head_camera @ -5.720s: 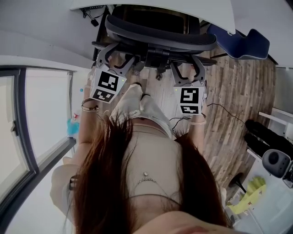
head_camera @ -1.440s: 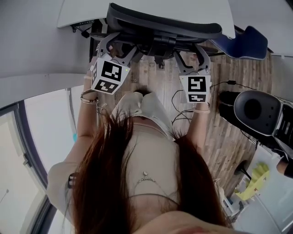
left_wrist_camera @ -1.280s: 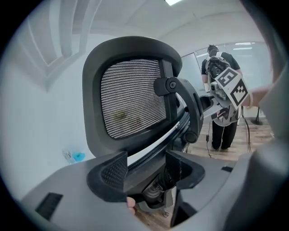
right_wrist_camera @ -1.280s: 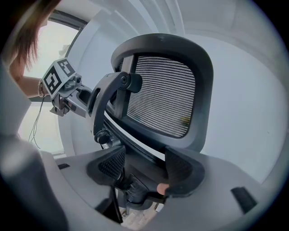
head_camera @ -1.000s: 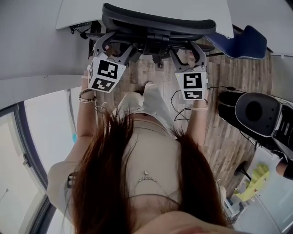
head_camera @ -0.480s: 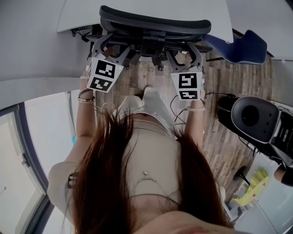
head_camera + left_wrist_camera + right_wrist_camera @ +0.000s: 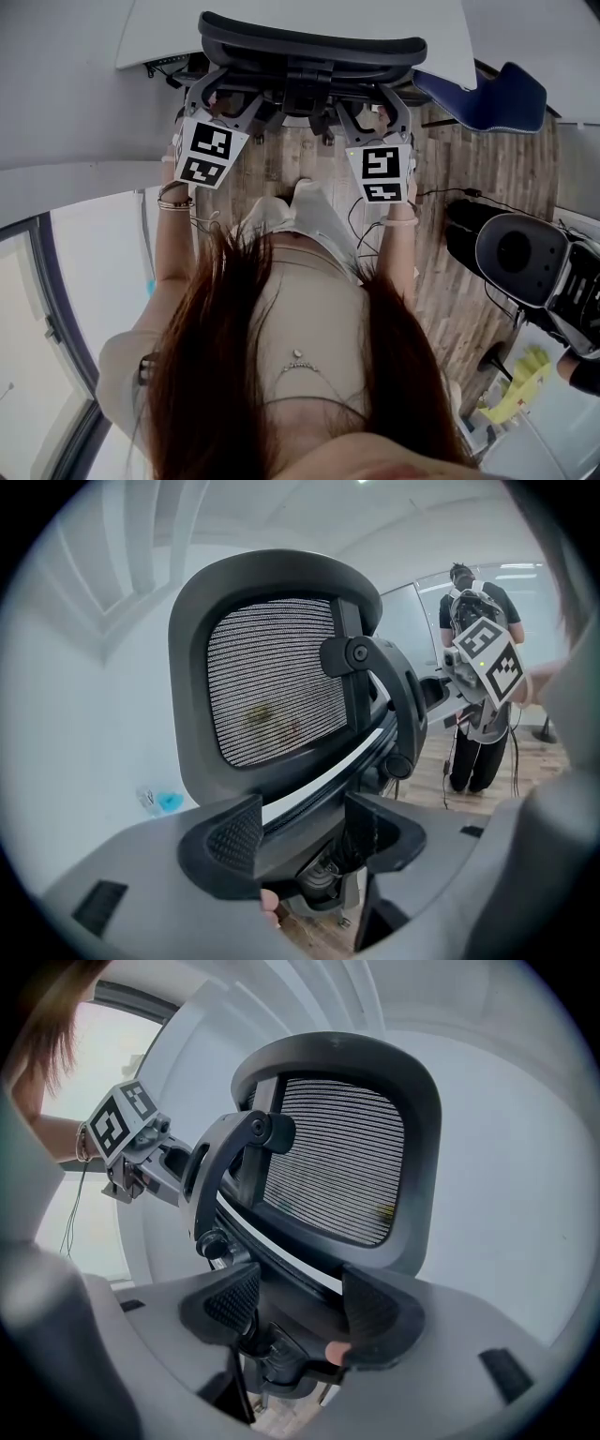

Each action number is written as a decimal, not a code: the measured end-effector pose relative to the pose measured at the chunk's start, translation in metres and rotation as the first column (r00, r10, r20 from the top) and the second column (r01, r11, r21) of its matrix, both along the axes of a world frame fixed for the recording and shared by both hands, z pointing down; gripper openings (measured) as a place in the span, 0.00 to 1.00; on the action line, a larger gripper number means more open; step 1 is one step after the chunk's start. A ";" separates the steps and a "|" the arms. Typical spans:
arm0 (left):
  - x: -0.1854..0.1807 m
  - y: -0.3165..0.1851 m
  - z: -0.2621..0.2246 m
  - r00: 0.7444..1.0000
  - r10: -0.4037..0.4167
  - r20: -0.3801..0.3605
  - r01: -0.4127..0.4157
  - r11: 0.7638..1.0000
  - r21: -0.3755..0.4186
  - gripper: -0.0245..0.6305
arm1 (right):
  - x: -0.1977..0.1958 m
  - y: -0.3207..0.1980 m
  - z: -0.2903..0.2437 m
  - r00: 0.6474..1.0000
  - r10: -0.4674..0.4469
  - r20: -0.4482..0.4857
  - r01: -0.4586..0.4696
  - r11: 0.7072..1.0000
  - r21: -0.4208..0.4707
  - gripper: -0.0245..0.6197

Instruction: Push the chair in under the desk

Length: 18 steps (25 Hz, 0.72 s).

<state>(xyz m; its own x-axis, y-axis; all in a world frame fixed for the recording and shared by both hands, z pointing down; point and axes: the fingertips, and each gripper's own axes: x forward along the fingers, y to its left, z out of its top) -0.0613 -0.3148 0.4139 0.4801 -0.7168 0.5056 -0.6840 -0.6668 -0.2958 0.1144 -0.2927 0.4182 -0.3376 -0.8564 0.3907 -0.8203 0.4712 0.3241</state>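
Observation:
The black mesh-backed office chair (image 7: pixel 309 47) stands at the top of the head view, its backrest against the edge of the white desk (image 7: pixel 281 14). My left gripper (image 7: pixel 223 94) and right gripper (image 7: pixel 373 101) both reach the back of the chair, jaws spread. In the left gripper view the chair's mesh back (image 7: pixel 272 677) fills the middle, and my left gripper (image 7: pixel 302 841) straddles the lower back frame. The right gripper view shows the same mesh back (image 7: pixel 337 1157), with my right gripper (image 7: pixel 300 1312) open around the frame bar.
A blue chair (image 7: pixel 487 89) sits right of the desk. A black wheeled device (image 7: pixel 525 258) and a cable (image 7: pixel 450 197) lie on the wooden floor at right. A glass partition (image 7: pixel 56 281) runs along the left. A person (image 7: pixel 478 705) stands behind in the left gripper view.
The chair has slid further under the desk. Both grippers have moved forward with it, staying against its back.

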 end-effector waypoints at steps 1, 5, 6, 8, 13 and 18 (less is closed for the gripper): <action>0.000 0.000 0.000 1.000 -0.002 -0.005 0.002 1.000 -0.001 0.44 | 0.000 0.000 0.000 1.000 0.000 0.001 0.000 1.000 -0.001 0.47; 0.004 -0.001 0.002 1.000 -0.013 -0.016 0.013 1.000 -0.008 0.44 | 0.003 -0.002 0.000 1.000 -0.001 0.002 0.001 1.000 -0.001 0.47; 0.004 -0.002 0.002 1.000 -0.015 -0.015 0.015 1.000 -0.008 0.44 | 0.003 -0.003 0.000 1.000 -0.001 0.003 0.001 1.000 0.000 0.47; 0.005 -0.004 0.001 1.000 -0.017 -0.015 0.017 1.000 -0.010 0.44 | 0.003 -0.005 -0.001 1.000 -0.001 0.004 0.001 1.000 0.001 0.47; 0.004 -0.008 0.002 1.000 -0.026 -0.013 0.026 1.000 -0.011 0.44 | 0.004 -0.009 0.000 1.000 0.006 -0.002 -0.006 1.000 -0.008 0.47; 0.006 -0.014 0.002 0.999 -0.035 -0.009 0.034 0.999 -0.016 0.44 | 0.006 -0.015 0.001 1.000 0.001 0.002 -0.001 1.000 -0.009 0.47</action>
<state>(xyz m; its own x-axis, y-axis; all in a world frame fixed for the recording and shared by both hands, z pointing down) -0.0554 -0.3286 0.4159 0.4598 -0.7249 0.5129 -0.7092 -0.6473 -0.2792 0.1205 -0.3075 0.4194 -0.3377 -0.8531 0.3977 -0.8216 0.4733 0.3178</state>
